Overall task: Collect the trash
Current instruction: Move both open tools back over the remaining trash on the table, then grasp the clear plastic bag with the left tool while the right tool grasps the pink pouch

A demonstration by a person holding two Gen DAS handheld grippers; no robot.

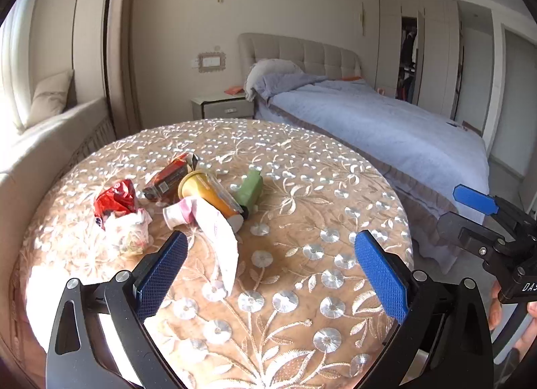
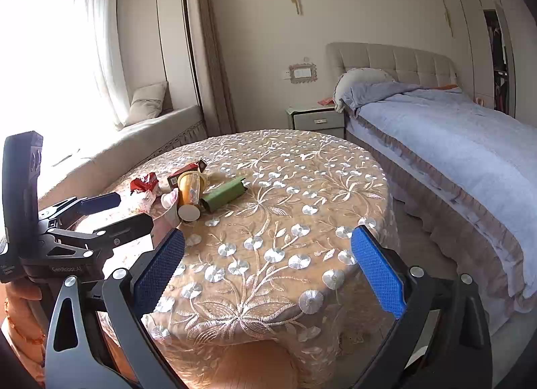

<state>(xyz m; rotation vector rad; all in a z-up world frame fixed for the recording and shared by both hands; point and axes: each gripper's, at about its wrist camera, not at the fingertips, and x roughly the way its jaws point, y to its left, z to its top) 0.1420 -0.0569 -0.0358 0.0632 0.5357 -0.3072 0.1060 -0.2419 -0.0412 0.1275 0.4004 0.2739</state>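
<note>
A round tabletop (image 1: pixel 302 187) under glossy floral-embroidered cloth carried the trash toward its far-left edge: crinkled red wrapper (image 1: pixel 115 199), dark carton (image 1: pixel 169 177), yellow cylindrical cup (image 1: pixel 208 192), boxy green bottle (image 1: pixel 250 189), limp pink-white wrapper (image 1: pixel 214 234). The left gripper (image 1: pixel 268 269) and right gripper (image 2: pixel 266 264), with textured blue pads (image 2: pixel 377 274), were both spread wide, holding nothing.

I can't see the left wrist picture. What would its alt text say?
A small heap of trash lies on a round table with a floral embroidered cloth: a red wrapper, a dark red carton, an orange cup on its side, a green carton and a pink-white wrapper. The open left gripper hovers just short of it, beside a blue-covered bed.
</note>
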